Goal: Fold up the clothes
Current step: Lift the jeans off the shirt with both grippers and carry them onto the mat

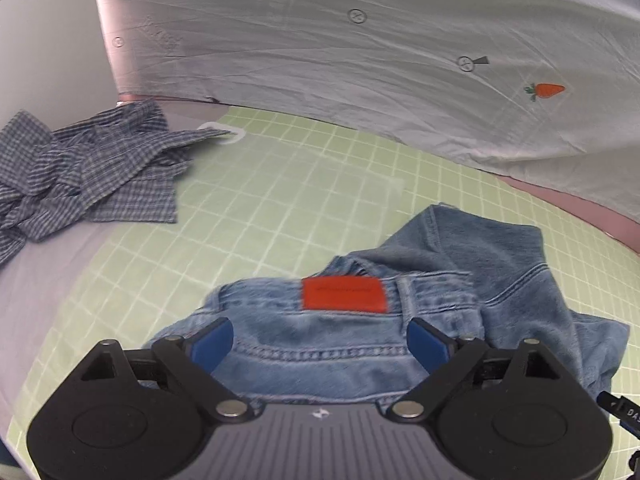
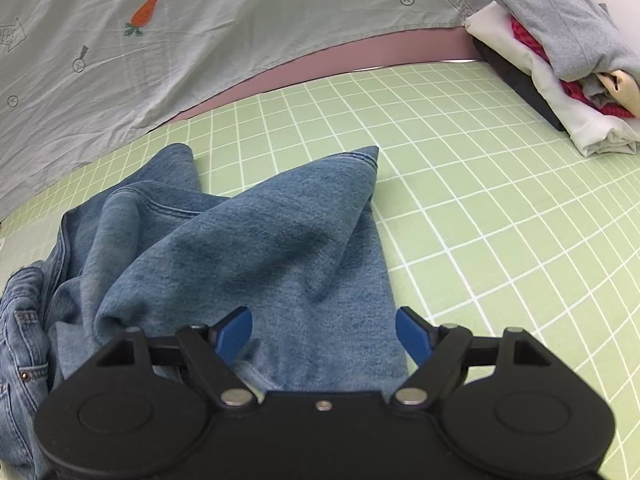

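With the jeans (image 1: 400, 312) bunched low in frame, my left gripper (image 1: 320, 340) and right gripper (image 2: 324, 336) gape unclenched; I'd pinch waistband and leg to straighten them.

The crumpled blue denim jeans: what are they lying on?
The crumpled blue denim jeans lie on a light green cutting mat with a white grid, which shows all around them. Whatever sits directly beneath the heaped denim is covered, so it cannot be seen.
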